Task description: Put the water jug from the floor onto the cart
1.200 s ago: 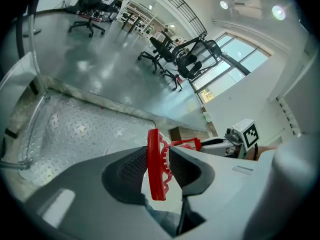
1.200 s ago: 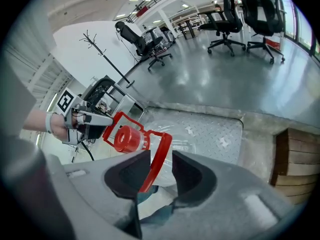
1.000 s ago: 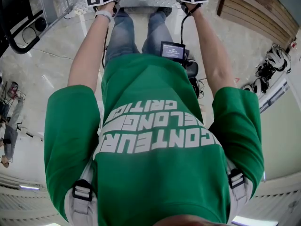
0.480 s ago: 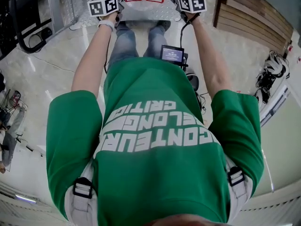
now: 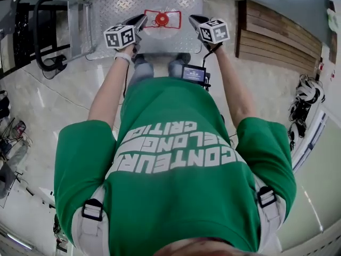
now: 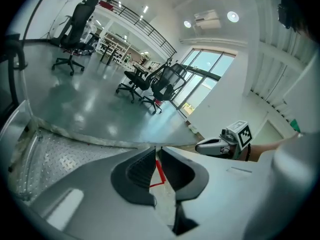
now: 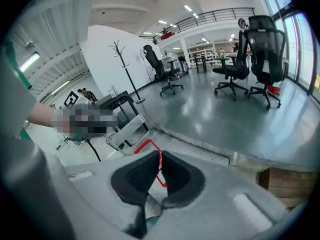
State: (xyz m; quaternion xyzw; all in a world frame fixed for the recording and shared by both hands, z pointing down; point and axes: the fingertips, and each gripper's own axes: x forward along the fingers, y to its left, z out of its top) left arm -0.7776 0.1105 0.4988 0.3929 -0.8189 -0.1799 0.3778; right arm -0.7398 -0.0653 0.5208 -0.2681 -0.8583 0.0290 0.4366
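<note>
The water jug shows from above as a red cap [image 5: 162, 20] inside a red handle frame [image 5: 176, 19]; its clear body is hard to make out. My left gripper [image 5: 143, 19] and right gripper [image 5: 193, 19] flank it, and both sets of jaws are closing. In the left gripper view the left gripper [image 6: 156, 151] pinches a red handle strip [image 6: 159, 172]. The right gripper [image 7: 160, 156] likewise clamps the red strip [image 7: 148, 144]. The jug hangs just before the cart's diamond-plate deck [image 5: 122, 4].
The cart's push handle [image 5: 45, 36] stands at the left, and the deck edge [image 6: 60, 151] lies under the left gripper. Wooden pallets [image 5: 277, 36] sit at the right. A small screen [image 5: 194, 72] hangs at the person's waist. Office chairs [image 7: 250, 49] stand across the polished floor.
Both grippers have risen together with the red handle between them. Much more of the cart's deck and push handle now shows behind and to the left of them.
</note>
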